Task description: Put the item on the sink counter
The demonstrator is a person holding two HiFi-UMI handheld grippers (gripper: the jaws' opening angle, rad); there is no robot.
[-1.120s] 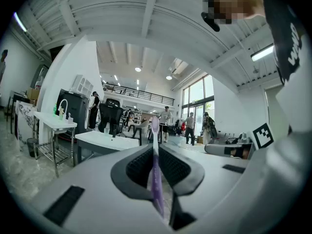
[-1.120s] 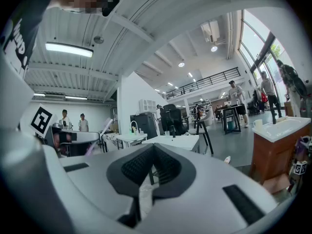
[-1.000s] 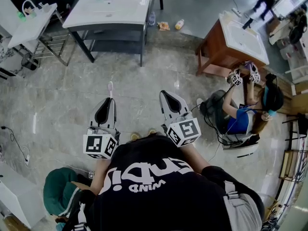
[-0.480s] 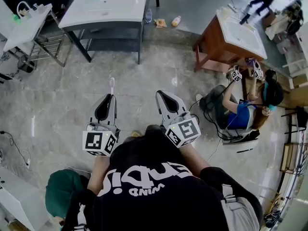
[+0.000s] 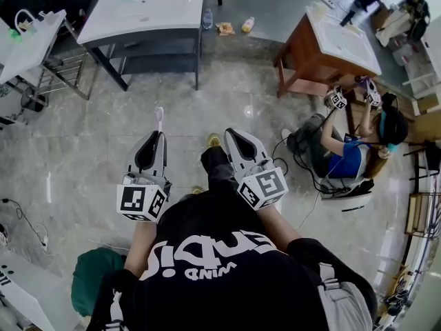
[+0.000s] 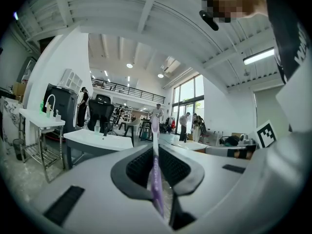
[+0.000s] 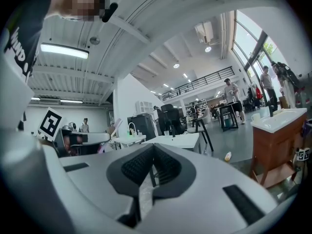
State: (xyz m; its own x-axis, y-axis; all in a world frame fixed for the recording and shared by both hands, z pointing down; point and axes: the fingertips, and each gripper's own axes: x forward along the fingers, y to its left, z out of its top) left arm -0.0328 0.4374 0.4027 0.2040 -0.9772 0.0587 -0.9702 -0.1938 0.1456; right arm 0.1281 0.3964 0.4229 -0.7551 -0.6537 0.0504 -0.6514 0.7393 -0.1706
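My left gripper is shut on a purple toothbrush, whose white head sticks out past the jaw tips. In the left gripper view the toothbrush stands pinched between the shut jaws of my left gripper. My right gripper is held level beside it, shut with nothing in it, as the right gripper view also shows for my right gripper. The white sink counter on dark legs stands ahead across the marble floor, and it shows as the sink counter and the sink counter in the gripper views.
A wooden sink cabinet stands at the right, with a seated person holding grippers beside it. A white basin on a wire rack is at the far left. Bottles lie on the floor behind the counter. A green stool is behind me.
The person has stepped forward, one leg now showing between the grippers. The sink counter has slid left in the head view. Both grippers stay shut, the toothbrush still held.
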